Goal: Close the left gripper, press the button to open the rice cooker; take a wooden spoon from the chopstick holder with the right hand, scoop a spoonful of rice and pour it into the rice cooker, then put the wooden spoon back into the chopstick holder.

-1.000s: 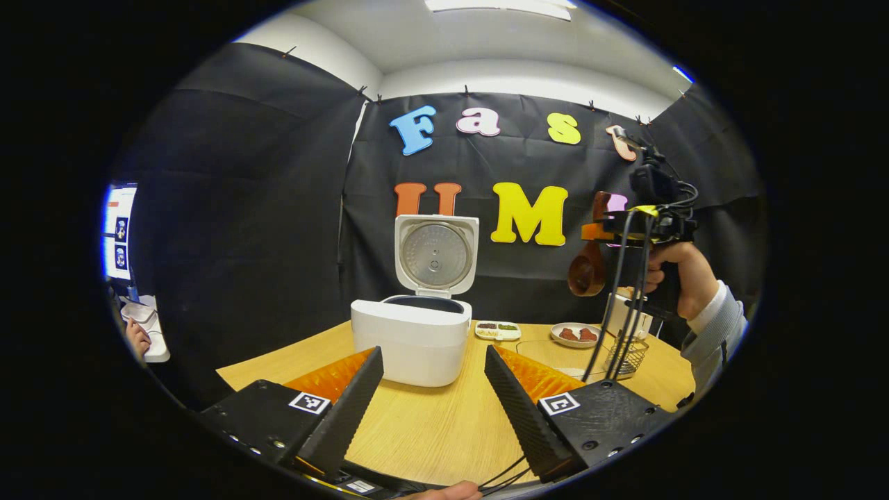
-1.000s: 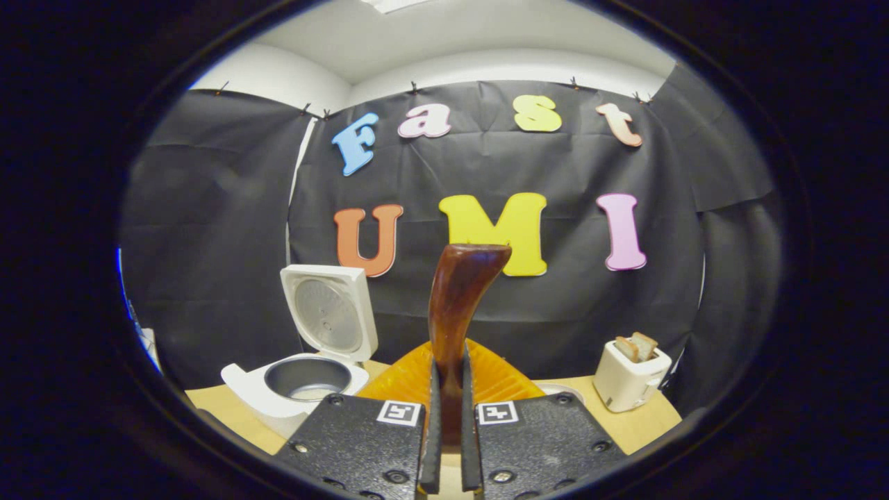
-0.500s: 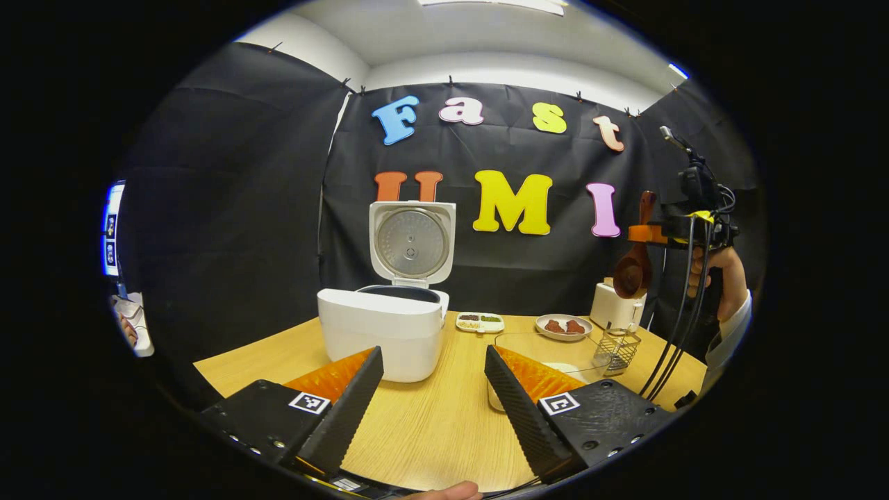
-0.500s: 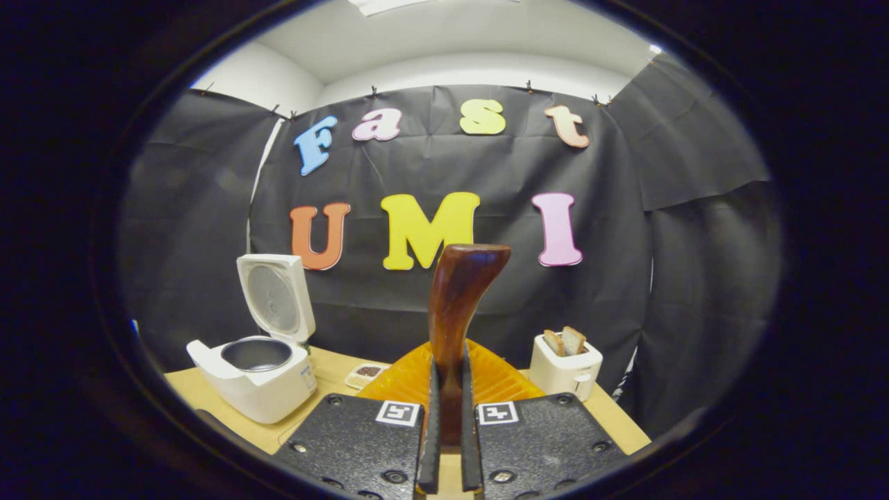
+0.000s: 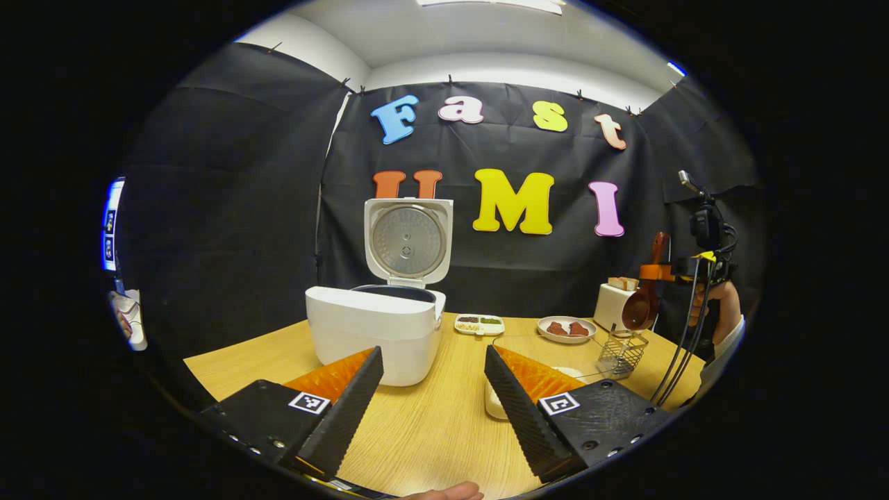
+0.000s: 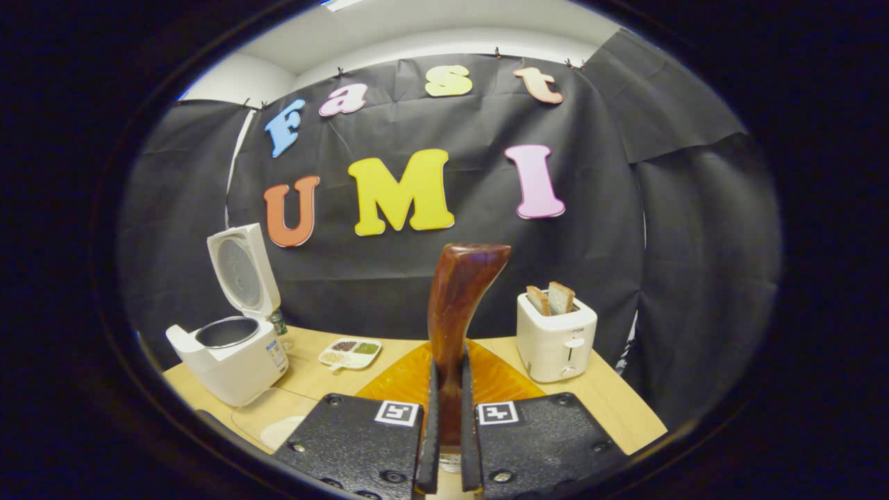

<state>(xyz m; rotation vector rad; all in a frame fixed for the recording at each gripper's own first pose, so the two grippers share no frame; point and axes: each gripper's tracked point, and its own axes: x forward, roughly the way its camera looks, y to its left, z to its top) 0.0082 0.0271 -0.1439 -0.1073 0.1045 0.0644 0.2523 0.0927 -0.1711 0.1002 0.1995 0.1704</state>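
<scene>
Left gripper view: right gripper (image 5: 656, 272) — jaws pinching the wooden spoon (image 5: 639, 305) upright — hangs at twelve o'clock over the chopstick holder (image 5: 621, 351).

In the right gripper view the right tongs (image 6: 444, 444) are covering the spoon (image 6: 455, 312) handle's lower part, and its bowl is lying out of sight below them. Beside the cooker (image 5: 378, 333), the small dish (image 5: 479, 323) is holding bits too small to identify. The holder (image 5: 621, 351) is showing as fine wire, its contents unclear.
</scene>
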